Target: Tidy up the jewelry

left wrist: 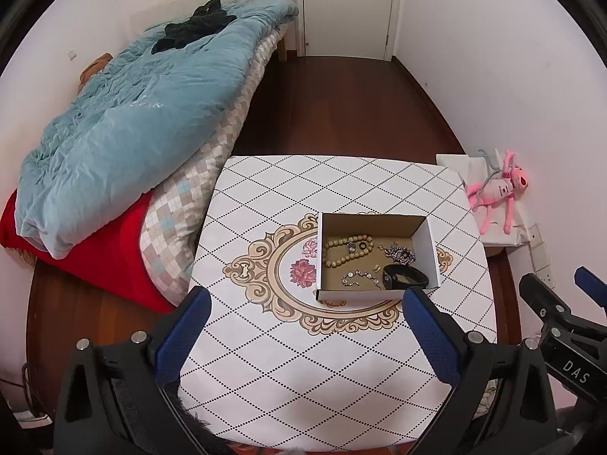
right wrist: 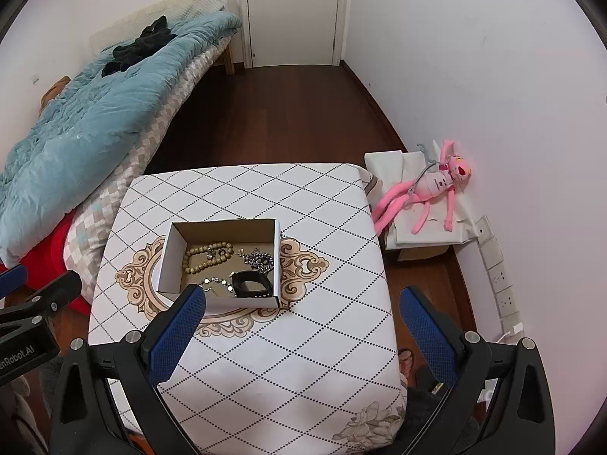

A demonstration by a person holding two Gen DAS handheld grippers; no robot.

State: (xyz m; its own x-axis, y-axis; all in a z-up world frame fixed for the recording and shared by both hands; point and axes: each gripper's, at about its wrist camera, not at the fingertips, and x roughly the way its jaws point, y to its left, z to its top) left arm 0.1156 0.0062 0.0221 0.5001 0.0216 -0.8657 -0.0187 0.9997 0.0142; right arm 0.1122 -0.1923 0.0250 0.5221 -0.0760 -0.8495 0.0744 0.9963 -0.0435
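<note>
An open cardboard box (left wrist: 425,240) stands on the table with the diamond-pattern cloth (left wrist: 303,360). It holds a beige bead bracelet (left wrist: 347,251), a silver chain bracelet (left wrist: 360,280), a dark metal chain piece (left wrist: 400,254) and a black band (left wrist: 404,276). The box also shows in the right wrist view (right wrist: 169,261), with the beads (right wrist: 206,258) and the black band (right wrist: 252,284). My left gripper (left wrist: 305,297) is open and empty, above the table in front of the box. My right gripper (right wrist: 301,297) is open and empty, to the right of the box.
A bed with a blue quilt (left wrist: 125,125) and a red blanket (left wrist: 110,261) touches the table's left side. A pink plush toy (right wrist: 432,189) lies on white boxes by the right wall. Wall sockets (right wrist: 500,280) sit low on the right. A closed door (left wrist: 347,7) stands at the back.
</note>
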